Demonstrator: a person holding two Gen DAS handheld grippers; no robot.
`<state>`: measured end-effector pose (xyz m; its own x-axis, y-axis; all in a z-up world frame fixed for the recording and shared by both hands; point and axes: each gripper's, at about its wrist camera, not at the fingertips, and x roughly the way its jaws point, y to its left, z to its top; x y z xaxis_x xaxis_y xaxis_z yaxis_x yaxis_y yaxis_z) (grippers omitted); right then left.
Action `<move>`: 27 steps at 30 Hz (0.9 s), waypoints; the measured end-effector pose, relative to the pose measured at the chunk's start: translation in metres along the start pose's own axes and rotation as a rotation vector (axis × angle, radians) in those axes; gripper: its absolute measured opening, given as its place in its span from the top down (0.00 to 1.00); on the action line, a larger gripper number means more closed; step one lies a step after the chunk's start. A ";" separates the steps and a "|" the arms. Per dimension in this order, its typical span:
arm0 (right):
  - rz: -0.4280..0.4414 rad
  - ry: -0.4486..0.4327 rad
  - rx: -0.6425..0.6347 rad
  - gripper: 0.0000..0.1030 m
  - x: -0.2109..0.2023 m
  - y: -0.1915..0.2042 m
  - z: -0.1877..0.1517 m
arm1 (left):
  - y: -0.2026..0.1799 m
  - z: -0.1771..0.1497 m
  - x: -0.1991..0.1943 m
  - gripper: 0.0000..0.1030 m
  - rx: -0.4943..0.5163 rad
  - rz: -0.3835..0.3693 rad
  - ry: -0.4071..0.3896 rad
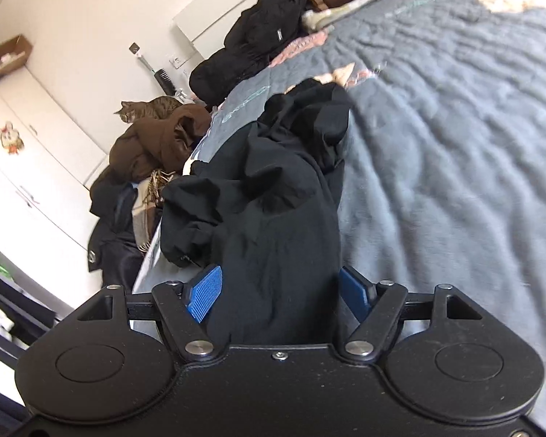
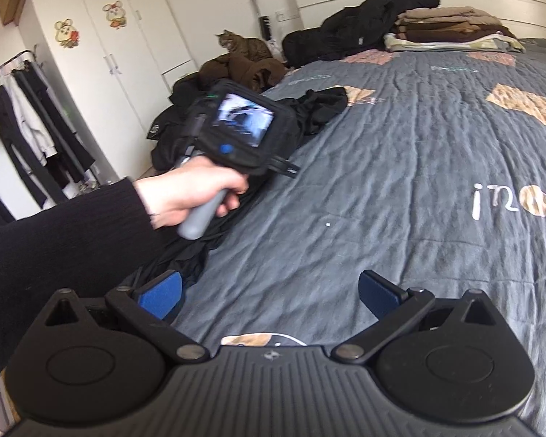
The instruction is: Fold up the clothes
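Note:
A crumpled black garment [image 1: 273, 189] lies along the left edge of the grey quilted bed [image 1: 455, 145]. My left gripper [image 1: 281, 295] is shut on its near end, and the bunched cloth fills the gap between the blue pads [image 1: 205, 296]. In the right wrist view the same black garment [image 2: 320, 105] trails from under the left unit, whose back screen [image 2: 244, 120] faces me, held by a hand [image 2: 196, 196] in a black sleeve. My right gripper [image 2: 271, 296] hovers open over bare quilt [image 2: 400, 182], with nothing between its fingers.
A stack of folded clothes [image 2: 451, 27] and a black coat [image 2: 345, 32] sit by the headboard. A brown jacket [image 2: 244, 69] and dark clothes are heaped beside the bed, with a tabby cat [image 2: 244, 45] behind. A white wardrobe [image 2: 120, 36] and a clothes rack [image 2: 29, 127] stand at the left.

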<state>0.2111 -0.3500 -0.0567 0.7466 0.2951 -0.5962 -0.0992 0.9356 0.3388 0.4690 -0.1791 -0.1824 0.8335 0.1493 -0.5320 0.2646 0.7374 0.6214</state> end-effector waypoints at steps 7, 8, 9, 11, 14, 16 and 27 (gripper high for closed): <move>0.048 0.014 -0.030 0.00 -0.002 0.007 -0.001 | -0.005 0.000 0.025 0.52 0.005 0.002 0.052; 0.052 0.012 -0.029 0.00 -0.003 0.008 -0.001 | -0.003 0.001 0.027 0.70 -0.005 -0.001 0.061; 0.055 0.010 -0.029 0.00 -0.004 0.008 -0.001 | -0.002 0.002 0.028 0.79 -0.017 -0.003 0.070; 0.061 0.009 -0.027 0.00 -0.004 0.008 0.000 | 0.002 0.003 0.028 0.90 -0.041 -0.001 0.079; 0.066 0.006 -0.024 0.00 -0.005 0.008 0.000 | 0.015 0.001 0.020 0.91 -0.099 -0.034 0.070; 0.070 0.004 -0.019 0.00 -0.005 0.007 0.000 | 0.025 -0.004 0.008 0.92 -0.119 -0.065 0.057; 0.094 -0.015 -0.009 0.00 -0.012 0.007 0.003 | 0.082 -0.030 -0.060 0.93 -0.229 -0.239 -0.014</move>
<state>0.2031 -0.3480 -0.0452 0.7436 0.3787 -0.5510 -0.1753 0.9057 0.3859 0.4261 -0.1082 -0.1170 0.7679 -0.0537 -0.6383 0.3389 0.8797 0.3337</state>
